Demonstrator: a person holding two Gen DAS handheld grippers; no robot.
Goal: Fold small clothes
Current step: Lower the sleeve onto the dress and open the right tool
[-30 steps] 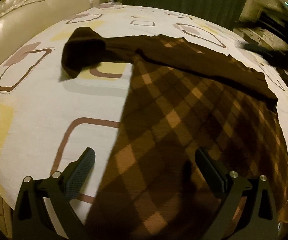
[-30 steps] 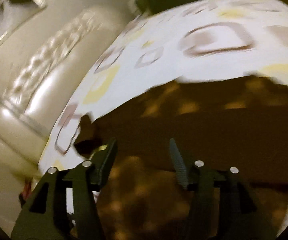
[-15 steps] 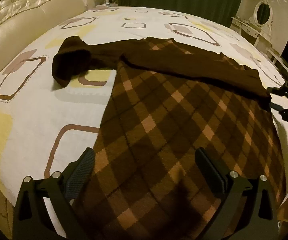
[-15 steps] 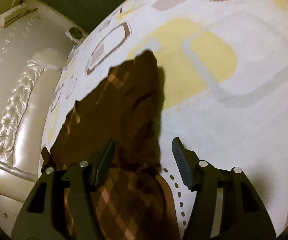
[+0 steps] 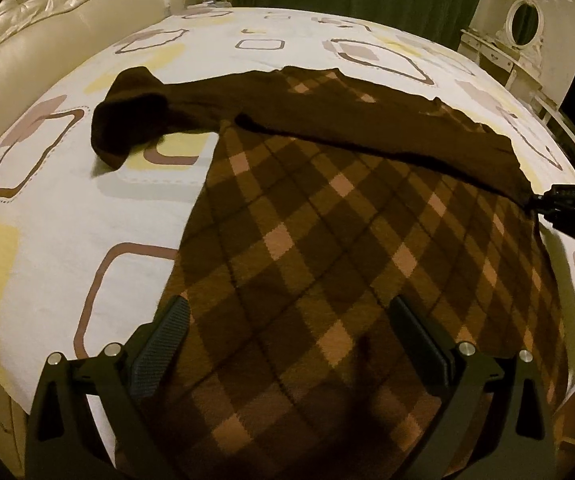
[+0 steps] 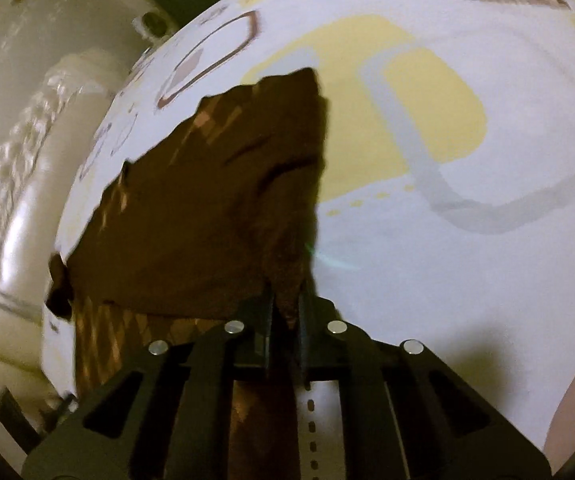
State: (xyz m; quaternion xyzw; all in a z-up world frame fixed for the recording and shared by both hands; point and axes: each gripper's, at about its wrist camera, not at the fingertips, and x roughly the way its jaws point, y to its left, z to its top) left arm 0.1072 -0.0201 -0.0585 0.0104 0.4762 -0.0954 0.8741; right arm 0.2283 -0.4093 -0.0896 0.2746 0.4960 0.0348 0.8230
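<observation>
Half a second ago the right gripper stood open beside the sleeve; now its fingers are pinched on the cuff of the brown argyle sweater. The sweater lies spread across the bed, one sleeve folded over its chest and the other trailing toward the cream headboard. The left gripper hovers over the hem, fingers wide and holding nothing.
</observation>
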